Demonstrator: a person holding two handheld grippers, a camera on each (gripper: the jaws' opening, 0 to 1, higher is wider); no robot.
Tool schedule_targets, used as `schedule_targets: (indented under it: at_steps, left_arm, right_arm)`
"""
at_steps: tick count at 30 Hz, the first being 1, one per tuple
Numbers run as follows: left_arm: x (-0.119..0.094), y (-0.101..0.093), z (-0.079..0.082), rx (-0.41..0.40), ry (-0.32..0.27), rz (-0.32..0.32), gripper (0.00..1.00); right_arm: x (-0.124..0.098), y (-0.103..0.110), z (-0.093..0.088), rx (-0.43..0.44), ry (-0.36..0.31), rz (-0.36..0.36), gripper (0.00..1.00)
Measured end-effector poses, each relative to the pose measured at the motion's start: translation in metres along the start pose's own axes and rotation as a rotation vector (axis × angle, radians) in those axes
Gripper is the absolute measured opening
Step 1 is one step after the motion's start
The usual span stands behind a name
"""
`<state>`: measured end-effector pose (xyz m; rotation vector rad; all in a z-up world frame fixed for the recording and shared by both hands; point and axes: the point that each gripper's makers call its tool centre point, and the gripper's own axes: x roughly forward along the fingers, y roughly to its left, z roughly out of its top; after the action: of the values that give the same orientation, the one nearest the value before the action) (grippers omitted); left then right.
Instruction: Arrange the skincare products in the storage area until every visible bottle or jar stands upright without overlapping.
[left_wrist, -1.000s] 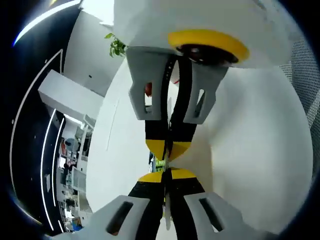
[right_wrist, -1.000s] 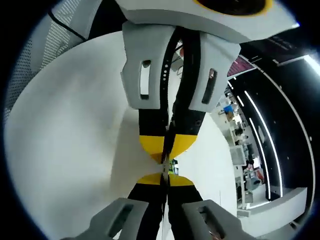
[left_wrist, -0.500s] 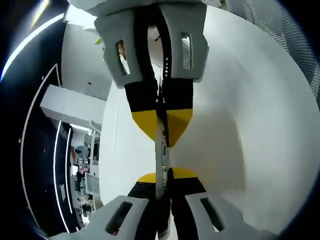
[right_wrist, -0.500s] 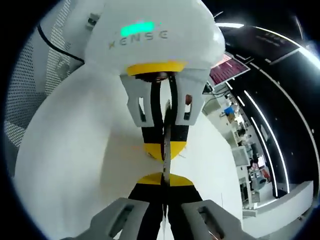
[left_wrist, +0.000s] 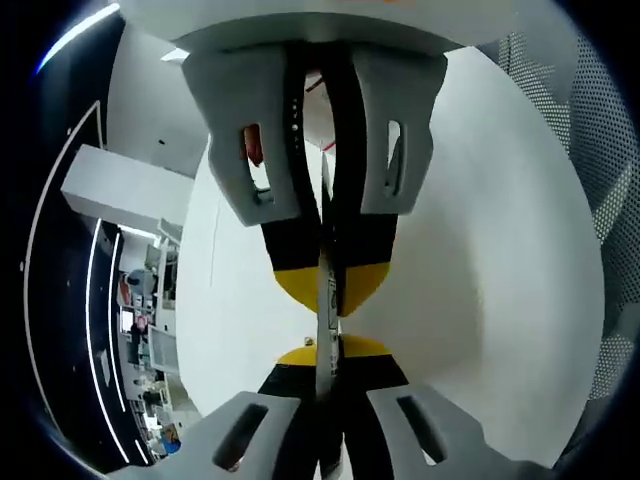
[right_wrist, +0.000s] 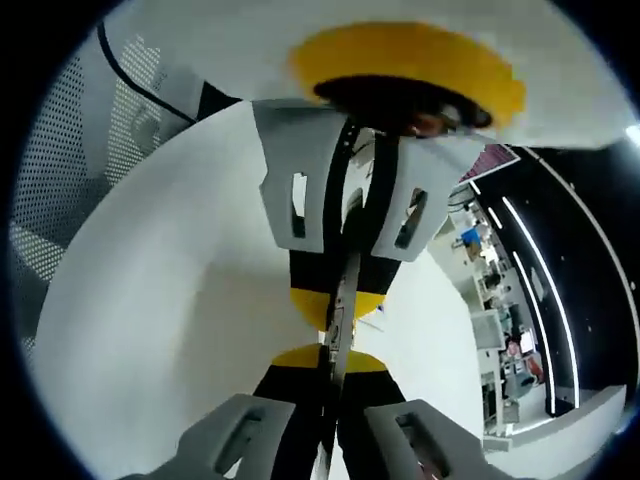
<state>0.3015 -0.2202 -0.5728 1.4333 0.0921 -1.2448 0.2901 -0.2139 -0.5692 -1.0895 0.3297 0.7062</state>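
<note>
No bottles or jars can be made out; both grippers meet tip to tip over a white table (left_wrist: 520, 300), pinching one thin flat strip (left_wrist: 324, 300) seen edge-on, too thin to identify. Left gripper (left_wrist: 325, 350) pressed together on it, right gripper (right_wrist: 330, 358) likewise. Dim room at the edges is blurred.

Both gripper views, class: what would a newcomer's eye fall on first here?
In the left gripper view, the right gripper comes down from the top, tip to tip with the left gripper, a thin flat strip between their shut yellow tips. Behind them lies a white table.
</note>
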Motion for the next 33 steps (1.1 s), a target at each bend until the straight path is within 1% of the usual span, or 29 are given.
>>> schedule_targets:
  at_steps: [2, 3, 5, 6, 7, 8, 11, 12, 13, 14, 16, 17, 18, 19, 20, 21, 22, 24, 25, 26, 27, 28, 29, 32, 33]
  left_arm:
    - [-0.003, -0.003, -0.001, 0.011, -0.01, 0.005, 0.03]
    - [-0.005, -0.001, -0.001, 0.011, -0.018, 0.0, 0.03]
    - [-0.012, 0.0, 0.0, -0.017, -0.04, -0.013, 0.05]
    - [-0.016, 0.003, 0.001, -0.042, -0.057, -0.005, 0.05]
    - [-0.02, 0.005, 0.003, -0.078, -0.081, 0.002, 0.06]
    - [-0.028, 0.007, 0.003, -0.122, -0.105, -0.006, 0.07]
    - [-0.04, 0.014, -0.007, -0.227, -0.123, -0.024, 0.1]
    - [-0.046, 0.021, -0.01, -0.307, -0.154, -0.03, 0.1]
    - [-0.049, 0.023, -0.011, -0.367, -0.175, -0.051, 0.12]
    - [-0.052, 0.026, -0.012, -0.452, -0.198, -0.083, 0.14]
    - [-0.058, 0.034, -0.015, -0.546, -0.224, -0.122, 0.19]
    - [-0.06, 0.036, -0.016, -0.561, -0.229, -0.139, 0.21]
    - [-0.06, 0.04, -0.023, -0.583, -0.237, -0.163, 0.21]
    - [-0.062, 0.044, -0.024, -0.606, -0.25, -0.171, 0.21]
    - [-0.064, 0.044, -0.019, -0.614, -0.26, -0.195, 0.21]
    - [-0.066, 0.046, -0.019, -0.626, -0.265, -0.21, 0.21]
    - [-0.068, 0.05, -0.021, -0.653, -0.268, -0.226, 0.21]
    - [-0.071, 0.055, -0.028, -0.666, -0.264, -0.261, 0.19]
    - [-0.072, 0.058, -0.03, -0.687, -0.27, -0.27, 0.18]
    - [-0.074, 0.059, -0.03, -0.723, -0.285, -0.293, 0.16]
    - [-0.076, 0.06, -0.03, -0.743, -0.292, -0.317, 0.15]
    - [-0.08, 0.066, -0.029, -0.793, -0.316, -0.339, 0.14]
    - [-0.081, 0.069, -0.028, -0.829, -0.325, -0.354, 0.15]
    - [-0.086, 0.078, -0.009, -0.962, -0.427, -0.441, 0.21]
    - [-0.086, 0.078, -0.004, -0.982, -0.44, -0.468, 0.23]
  right_arm:
    - [0.0, 0.0, 0.001, 0.011, -0.004, 0.005, 0.0]
    - [0.0, 0.0, 0.003, 0.024, -0.018, 0.004, 0.0]
    - [-0.003, -0.002, 0.005, 0.034, -0.033, -0.003, 0.0]
    - [-0.005, -0.003, 0.005, 0.027, -0.031, -0.007, 0.0]
    - [-0.008, -0.005, 0.005, 0.016, -0.034, -0.017, 0.0]
    - [-0.013, -0.009, 0.005, 0.008, -0.046, -0.027, 0.0]
    - [-0.026, -0.015, 0.004, -0.012, -0.058, -0.048, 0.0]
    - [-0.03, -0.019, 0.004, -0.018, -0.063, -0.057, 0.0]
    - [-0.034, -0.021, 0.004, -0.026, -0.067, -0.066, 0.0]
    - [-0.036, -0.023, 0.005, -0.04, -0.074, -0.075, 0.0]
    - [-0.044, -0.029, 0.009, -0.079, -0.086, -0.105, 0.0]
    - [-0.047, -0.03, 0.01, -0.09, -0.087, -0.112, 0.0]
    - [-0.049, -0.032, 0.011, -0.098, -0.088, -0.12, 0.0]
    - [-0.054, -0.035, 0.013, -0.116, -0.097, -0.144, 0.0]
    - [-0.056, -0.036, 0.014, -0.126, -0.101, -0.154, 0.0]
    - [-0.06, -0.038, 0.015, -0.149, -0.105, -0.169, 0.0]
    - [-0.063, -0.04, 0.016, -0.166, -0.111, -0.189, 0.0]
    - [-0.068, -0.038, 0.016, -0.205, -0.122, -0.193, 0.0]
    - [-0.072, -0.038, 0.018, -0.253, -0.127, -0.203, 0.0]
    - [-0.075, -0.038, 0.019, -0.291, -0.127, -0.214, 0.0]
    - [-0.079, -0.038, 0.022, -0.339, -0.137, -0.231, 0.0]
    - [-0.08, -0.038, 0.023, -0.351, -0.141, -0.237, 0.0]
    - [-0.083, -0.038, 0.026, -0.378, -0.15, -0.244, 0.0]
    - [-0.091, -0.041, 0.035, -0.442, -0.178, -0.288, 0.0]
    - [-0.095, -0.044, 0.042, -0.472, -0.201, -0.318, 0.0]
